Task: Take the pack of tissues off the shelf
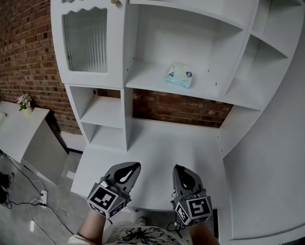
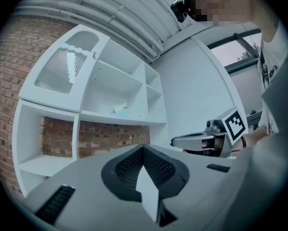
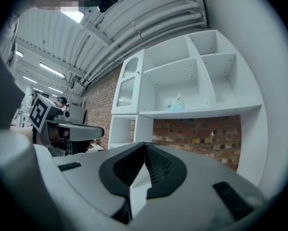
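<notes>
The pack of tissues, pale blue and white, lies on the middle shelf of the white shelf unit, far above both grippers. It shows small in the left gripper view as the pack and in the right gripper view as the pack. My left gripper and right gripper hang low over the white desk top, side by side, both shut with nothing between the jaws. The left gripper's tip and the right gripper's tip point at the shelf unit.
A ribbed glass cabinet door closes the upper left compartment. Open cubbies stand at the left under it. A brick wall shows behind the desk. A low white table with a small flower pot stands at far left; cables lie on the floor.
</notes>
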Action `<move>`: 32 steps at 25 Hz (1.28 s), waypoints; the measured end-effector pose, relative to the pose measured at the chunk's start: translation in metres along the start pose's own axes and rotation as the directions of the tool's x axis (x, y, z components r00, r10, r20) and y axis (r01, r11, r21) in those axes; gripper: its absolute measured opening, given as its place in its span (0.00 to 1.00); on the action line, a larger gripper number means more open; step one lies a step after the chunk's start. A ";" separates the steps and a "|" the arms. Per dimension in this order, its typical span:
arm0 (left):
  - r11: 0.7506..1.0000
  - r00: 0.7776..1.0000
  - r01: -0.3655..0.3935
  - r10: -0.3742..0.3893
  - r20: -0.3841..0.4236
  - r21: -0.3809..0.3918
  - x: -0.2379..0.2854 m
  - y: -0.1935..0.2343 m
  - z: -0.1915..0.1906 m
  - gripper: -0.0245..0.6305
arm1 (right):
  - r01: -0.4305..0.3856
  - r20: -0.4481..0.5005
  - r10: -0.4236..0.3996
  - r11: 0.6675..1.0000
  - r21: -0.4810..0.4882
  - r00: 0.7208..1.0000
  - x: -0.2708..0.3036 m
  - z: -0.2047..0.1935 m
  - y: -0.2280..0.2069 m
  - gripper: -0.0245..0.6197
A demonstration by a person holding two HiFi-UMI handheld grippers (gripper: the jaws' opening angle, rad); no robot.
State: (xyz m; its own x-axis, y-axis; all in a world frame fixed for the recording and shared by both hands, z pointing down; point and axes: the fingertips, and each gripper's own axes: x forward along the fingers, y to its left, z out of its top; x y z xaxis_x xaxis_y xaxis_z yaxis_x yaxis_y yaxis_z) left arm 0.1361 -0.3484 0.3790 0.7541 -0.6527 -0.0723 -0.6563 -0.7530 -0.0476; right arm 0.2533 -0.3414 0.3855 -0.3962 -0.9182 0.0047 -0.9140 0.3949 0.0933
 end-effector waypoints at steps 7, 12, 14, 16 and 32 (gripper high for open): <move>0.997 0.999 -0.029 0.026 0.039 0.072 0.056 0.051 0.009 0.05 | 0.020 0.064 -0.016 0.998 -0.066 0.998 0.066 0.030 -0.045 0.05; 0.994 0.996 -0.060 0.054 0.067 0.086 0.078 0.073 0.020 0.05 | 0.043 0.089 -0.032 0.992 -0.120 0.996 0.106 0.054 -0.075 0.05; 0.993 0.996 -0.064 0.058 0.064 0.103 0.083 0.079 0.020 0.05 | 0.061 0.109 -0.045 0.988 -0.143 0.993 0.120 0.068 -0.086 0.05; 0.989 0.995 -0.084 0.076 0.066 0.119 0.085 0.086 0.021 0.05 | 0.089 0.143 -0.066 0.983 -0.158 0.987 0.131 0.086 -0.096 0.06; 0.978 0.984 -0.169 0.162 0.071 0.120 0.086 0.117 0.013 0.05 | 0.166 0.054 -0.159 0.971 -0.174 0.986 0.219 0.165 -0.164 0.36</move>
State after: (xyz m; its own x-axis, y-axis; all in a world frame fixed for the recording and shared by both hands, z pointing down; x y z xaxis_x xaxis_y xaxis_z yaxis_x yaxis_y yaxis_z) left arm 0.1234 -0.4916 0.3543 0.6346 -0.7583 -0.1491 -0.7725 -0.6161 -0.1540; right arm 0.3015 -0.6020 0.2074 -0.2502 -0.9661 -0.0639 -0.9376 0.2253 0.2648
